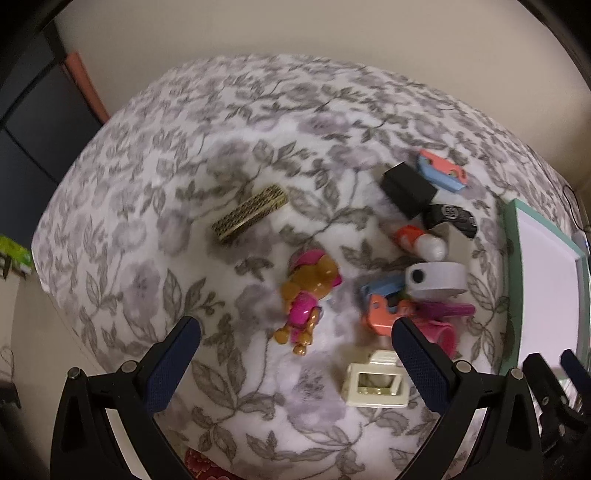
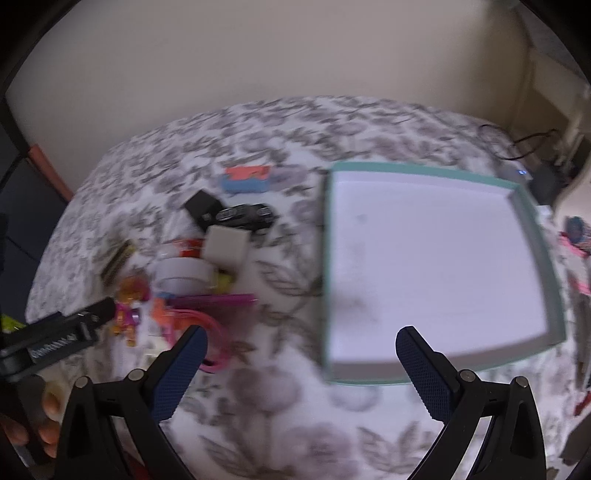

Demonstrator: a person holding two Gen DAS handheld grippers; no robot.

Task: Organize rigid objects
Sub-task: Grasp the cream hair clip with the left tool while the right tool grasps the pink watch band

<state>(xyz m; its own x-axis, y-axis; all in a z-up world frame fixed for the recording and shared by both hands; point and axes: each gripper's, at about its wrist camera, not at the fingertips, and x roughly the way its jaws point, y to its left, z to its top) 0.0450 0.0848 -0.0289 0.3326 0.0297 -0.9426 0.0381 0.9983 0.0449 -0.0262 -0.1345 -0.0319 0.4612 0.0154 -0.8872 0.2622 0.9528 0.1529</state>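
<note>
Small rigid objects lie on a floral cloth (image 1: 221, 122). In the left wrist view: a brown-and-pink toy dog (image 1: 308, 295), a gold patterned bar (image 1: 249, 214), a black block (image 1: 408, 190), a grey tape roll (image 1: 436, 280), a cream frame piece (image 1: 376, 382), an orange-and-blue toy (image 1: 441, 170). My left gripper (image 1: 295, 350) is open and empty, above the cloth just short of the dog. My right gripper (image 2: 301, 362) is open and empty, hovering by the near left corner of a teal-rimmed white tray (image 2: 539, 236). The tray holds nothing.
A pile with pink and orange plastic pieces (image 2: 199, 310) sits left of the tray. The left gripper (image 2: 66, 336) shows at the left of the right wrist view. Cables and a black device (image 2: 543, 177) lie behind the tray. A beige wall (image 1: 295, 29) backs the surface.
</note>
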